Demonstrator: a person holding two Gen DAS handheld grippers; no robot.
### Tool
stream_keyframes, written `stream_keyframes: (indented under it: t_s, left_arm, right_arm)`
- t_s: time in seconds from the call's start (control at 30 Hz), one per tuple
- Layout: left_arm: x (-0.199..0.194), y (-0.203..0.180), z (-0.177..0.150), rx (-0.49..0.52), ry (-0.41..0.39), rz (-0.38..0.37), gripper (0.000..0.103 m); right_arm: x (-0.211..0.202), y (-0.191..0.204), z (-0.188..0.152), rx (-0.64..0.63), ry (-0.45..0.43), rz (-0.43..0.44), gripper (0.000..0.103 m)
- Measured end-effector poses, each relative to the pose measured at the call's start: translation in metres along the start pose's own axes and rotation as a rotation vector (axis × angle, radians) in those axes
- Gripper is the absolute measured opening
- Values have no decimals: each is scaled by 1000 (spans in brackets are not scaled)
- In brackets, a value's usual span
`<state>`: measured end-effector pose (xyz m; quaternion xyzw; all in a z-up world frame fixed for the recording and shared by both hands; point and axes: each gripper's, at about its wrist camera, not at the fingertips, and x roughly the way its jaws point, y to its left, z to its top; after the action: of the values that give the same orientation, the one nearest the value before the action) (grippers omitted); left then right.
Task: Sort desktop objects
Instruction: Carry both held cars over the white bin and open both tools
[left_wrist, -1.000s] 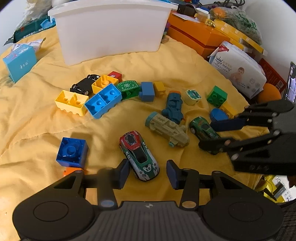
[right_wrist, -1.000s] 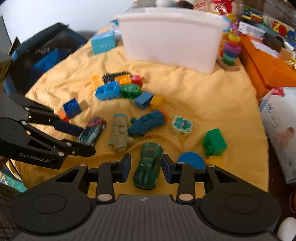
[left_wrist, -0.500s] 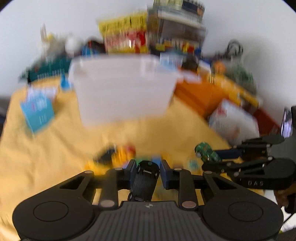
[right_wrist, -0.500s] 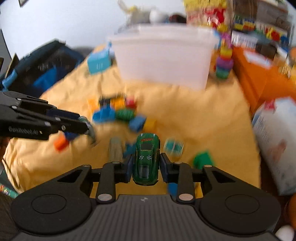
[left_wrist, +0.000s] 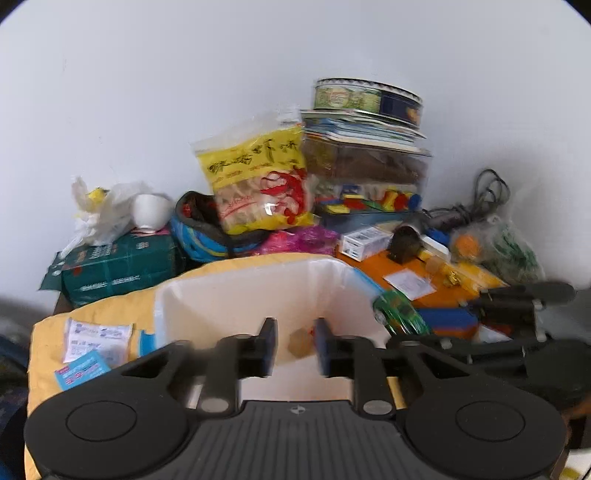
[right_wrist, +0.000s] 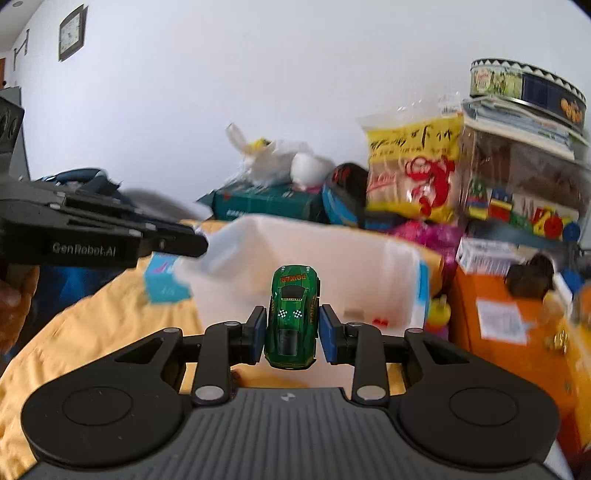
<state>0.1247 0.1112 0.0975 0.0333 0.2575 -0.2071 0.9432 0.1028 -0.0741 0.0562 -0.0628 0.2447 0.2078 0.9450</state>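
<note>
Risk is sitting first with the white bin (right_wrist: 325, 266), the largest thing in play and the only one of its kind: both tools are crowding over its opening at once, and a knock between them could be jolting a toy loose outside the rim. One left tool (left_wrist: 293, 345) is hovering above the bin with its jaws having just been opening and standing parted, nothing showing between the pads; a small blurred brownish shape is lying below them inside the bin, and I cannot tell what it is. One right tool (right_wrist: 292, 328) is gripping one green toy car (right_wrist: 293, 315) by its flanks, nose pointing toward the bin, the car hanging just short of the near wall. Letting go from here would, in my judgement, be dropping it onto the yellow cloth (right_wrist: 110, 314) or bouncing it off the rim. Smooth sides and wheels are also making a slip likely if the squeeze is easing early. Two small red bits are lying on the bin floor.
</note>
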Motion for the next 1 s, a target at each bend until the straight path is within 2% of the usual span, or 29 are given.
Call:
stream_keyframes:
  t_s: [0.07, 0.13, 0.17, 0.27, 0.4, 0.53, 0.57, 0.6, 0.63, 0.7, 0.73, 0.8, 0.9, 0.97, 1.0]
  left_arm:
    - [12, -9, -19, 114, 88, -20, 58]
    - [28, -13, -44, 201, 180, 8, 58]
    - [39, -11, -56, 210, 228, 10, 58]
    - [68, 0, -80, 133, 326, 15, 57]
    - [100, 4, -94, 94, 374, 49, 56]
    - [113, 42, -95, -151, 357, 14, 54]
    - [117, 49, -96, -187, 367, 5, 46]
    - [123, 54, -98, -206, 385, -10, 28]
    - [127, 60, -102, -219, 412, -33, 24]
    - [134, 60, -105, -238, 428, -103, 23]
    - [133, 53, -102, -196, 438, -114, 20]
    - [125, 33, -98, -75, 415, -86, 20]
    - [109, -10, -99, 189, 354, 7, 20]
    - [101, -36, -108, 330, 335, 10, 22]
    - [100, -44, -111, 357, 339, -7, 25]
  right_arm:
    - [-3, -2, -4, -5, -5, 0, 34]
    - [-2, -6, -14, 23, 25, 9, 34]
    - [0, -8, -20, 38, 39, 12, 34]
    - [2, -10, -33, 70, 72, 9, 34]
    - [4, -9, -39, 88, 94, 4, 34]
    - [2, -7, -40, 84, 96, -1, 34]
    - [1, -6, -40, 83, 96, -2, 34]
    - [0, -6, -41, 83, 95, -3, 34]
    - [1, -6, -41, 86, 95, -3, 34]
    - [1, -5, -43, 89, 102, -4, 34]
    - [2, -5, -45, 89, 107, -4, 34]
    - [3, -4, -47, 86, 113, -4, 34]
    - [3, -5, -49, 91, 115, -5, 34]
    - [4, -5, -49, 91, 118, -5, 34]
    - [4, -5, -50, 92, 118, -4, 34]
